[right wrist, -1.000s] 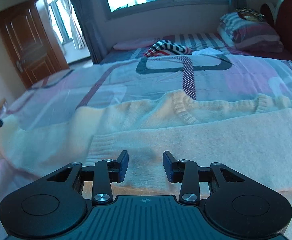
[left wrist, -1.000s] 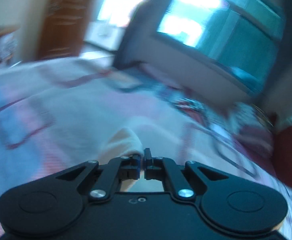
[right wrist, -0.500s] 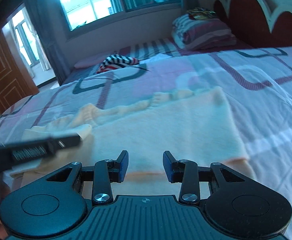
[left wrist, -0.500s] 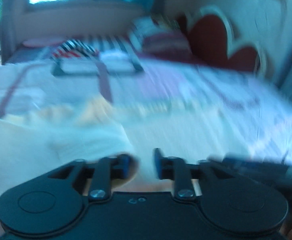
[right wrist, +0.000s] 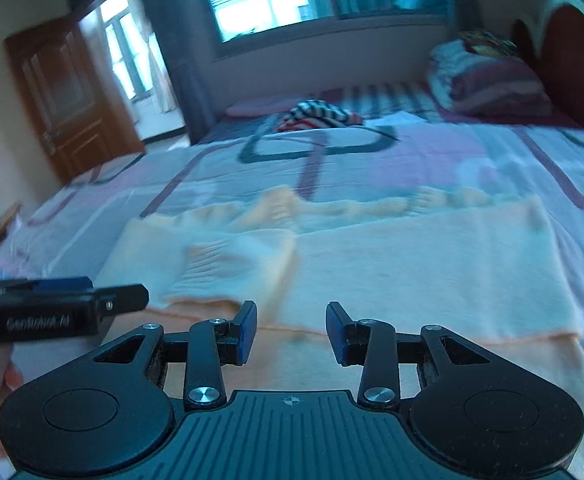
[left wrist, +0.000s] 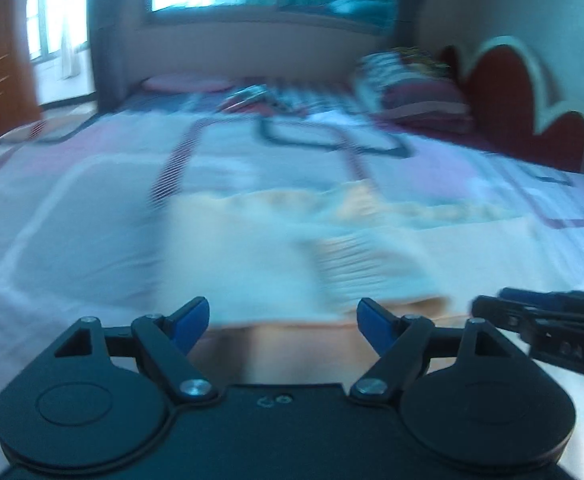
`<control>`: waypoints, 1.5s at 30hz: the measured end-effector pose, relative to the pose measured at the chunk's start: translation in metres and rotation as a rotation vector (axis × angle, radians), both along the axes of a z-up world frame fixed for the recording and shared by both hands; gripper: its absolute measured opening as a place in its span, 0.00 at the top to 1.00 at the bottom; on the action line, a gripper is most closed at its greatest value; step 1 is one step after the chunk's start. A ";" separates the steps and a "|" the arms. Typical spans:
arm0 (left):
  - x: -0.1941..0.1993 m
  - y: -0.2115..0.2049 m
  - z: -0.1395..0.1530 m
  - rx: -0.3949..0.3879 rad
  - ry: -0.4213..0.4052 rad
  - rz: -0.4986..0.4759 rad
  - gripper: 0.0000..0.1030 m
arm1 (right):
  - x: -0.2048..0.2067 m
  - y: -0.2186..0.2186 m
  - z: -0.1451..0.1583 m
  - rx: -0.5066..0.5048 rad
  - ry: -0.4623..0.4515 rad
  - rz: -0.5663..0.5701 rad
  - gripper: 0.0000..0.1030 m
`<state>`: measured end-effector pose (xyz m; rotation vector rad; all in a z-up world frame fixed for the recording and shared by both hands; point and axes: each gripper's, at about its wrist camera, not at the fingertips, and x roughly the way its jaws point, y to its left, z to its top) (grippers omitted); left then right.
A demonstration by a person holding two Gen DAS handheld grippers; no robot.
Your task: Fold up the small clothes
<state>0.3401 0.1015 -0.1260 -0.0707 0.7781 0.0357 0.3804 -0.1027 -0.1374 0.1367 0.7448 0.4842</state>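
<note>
Left wrist view: one cream sweater [left wrist: 284,256] lies flat on the bed [left wrist: 92,184], one sleeve [left wrist: 372,268] folded over its body.
Left tongs [left wrist: 283,322]: spread wide, gripping nothing, just above the sweater's near hem.
Right tongs [left wrist: 548,324]: one, at the right edge; writing too blurred to read.
Pillows: one pile [left wrist: 416,92] by the headboard [left wrist: 532,100].

Right wrist view: one sweater [right wrist: 412,264], one folded sleeve [right wrist: 232,268].
Right tongs [right wrist: 291,330]: parted, empty, over the hem.
Left tongs [right wrist: 52,308]: label "GenRobot.AI", partly blurred.
Striped garment [right wrist: 320,114]: one, far end.
Door [right wrist: 68,96]: one.
</note>
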 end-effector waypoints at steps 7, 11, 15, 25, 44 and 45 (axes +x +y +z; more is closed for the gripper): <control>-0.003 0.013 -0.015 0.011 0.051 0.028 0.26 | 0.010 0.052 -0.023 -0.168 -0.040 0.090 0.63; 0.002 0.014 -0.027 0.004 0.061 0.056 0.26 | 0.020 0.063 -0.025 -0.169 -0.066 0.081 0.63; 0.008 0.018 -0.030 -0.011 0.044 0.097 0.26 | 0.034 0.047 -0.010 -0.089 -0.079 0.008 0.86; 0.008 0.010 -0.032 0.001 -0.004 0.069 0.57 | 0.044 -0.073 -0.003 0.058 0.058 -0.296 0.99; 0.008 0.001 -0.031 0.022 -0.013 0.043 0.87 | 0.056 -0.148 -0.021 0.199 0.156 -0.496 0.57; 0.008 0.001 -0.031 0.024 -0.013 0.043 0.88 | 0.060 -0.147 -0.022 0.190 0.158 -0.493 0.60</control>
